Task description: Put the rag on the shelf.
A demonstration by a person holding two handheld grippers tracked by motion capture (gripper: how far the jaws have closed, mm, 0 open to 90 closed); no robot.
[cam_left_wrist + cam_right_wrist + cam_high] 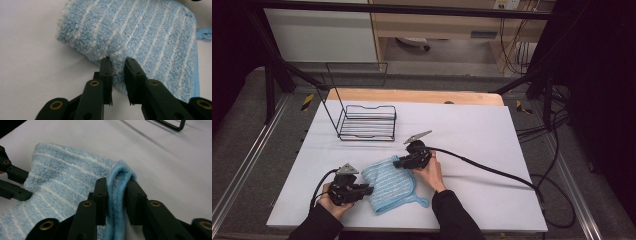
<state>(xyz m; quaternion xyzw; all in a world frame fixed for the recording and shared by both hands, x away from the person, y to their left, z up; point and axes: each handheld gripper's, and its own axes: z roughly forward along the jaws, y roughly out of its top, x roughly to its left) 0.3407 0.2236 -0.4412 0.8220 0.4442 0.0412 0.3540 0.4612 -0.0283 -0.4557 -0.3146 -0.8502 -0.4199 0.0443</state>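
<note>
The light blue fluffy microfibre cloth with thin white stripes point(388, 183) lies flat on the white-covered bench point(472, 135), near the front edge and a little left of centre, with a small blue hanging loop sticking out at its front right corner. The left tool point(370, 190) is clamped on the cloth's left edge; in the left gripper view a tuft of pile point(117, 67) is pinched between its black jaws. The right tool point(398, 162) is clamped on the cloth's far right corner, and in the right gripper view the bound hem point(119, 187) stands folded up between its jaws. Each tool is held in a hand with a dark sleeve, a black cable trailing off from it. Farther back on the bench, well apart from the cloth, stands a black wire basket with a tall wire frame point(366, 123); nothing lies in it.
</note>
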